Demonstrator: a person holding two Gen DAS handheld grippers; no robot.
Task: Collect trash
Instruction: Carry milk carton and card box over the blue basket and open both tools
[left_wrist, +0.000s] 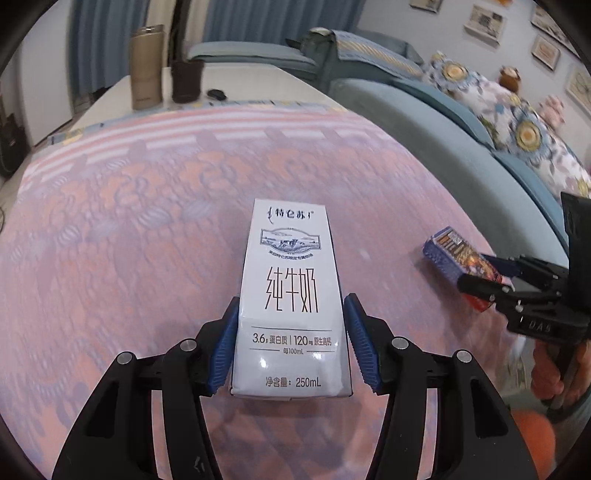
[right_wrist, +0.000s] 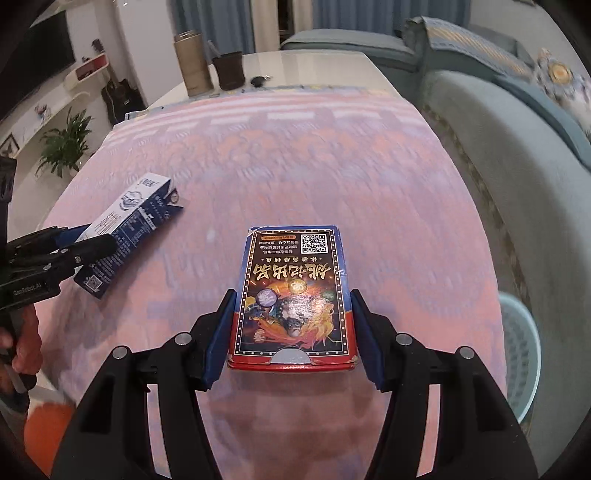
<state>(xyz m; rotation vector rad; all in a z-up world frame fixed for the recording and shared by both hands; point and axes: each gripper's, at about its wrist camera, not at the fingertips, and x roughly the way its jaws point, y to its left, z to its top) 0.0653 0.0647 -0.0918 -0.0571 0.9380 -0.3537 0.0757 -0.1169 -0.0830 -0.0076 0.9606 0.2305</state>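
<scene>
A white 250 mL milk carton (left_wrist: 288, 258) sits between the blue pads of my left gripper (left_wrist: 293, 299), which is shut on its lower half. The same carton (right_wrist: 125, 218) shows in the right wrist view at the left, held by the left gripper (right_wrist: 96, 240) above the cloth. My right gripper (right_wrist: 293, 293) is shut on a red and blue printed card box (right_wrist: 295, 306), pads against both long sides. The left wrist view shows that box (left_wrist: 454, 254) at the right edge, in the right gripper (left_wrist: 491, 284). A hand holds each gripper's handle.
A pink and purple patterned cloth (right_wrist: 295, 166) covers the table. At its far end stand a tan flask (right_wrist: 192, 62), a dark cup (right_wrist: 229, 70) and a small black item. A light blue slatted basket (right_wrist: 521, 350) stands on the floor at the right, beside a blue-grey sofa (right_wrist: 498, 147).
</scene>
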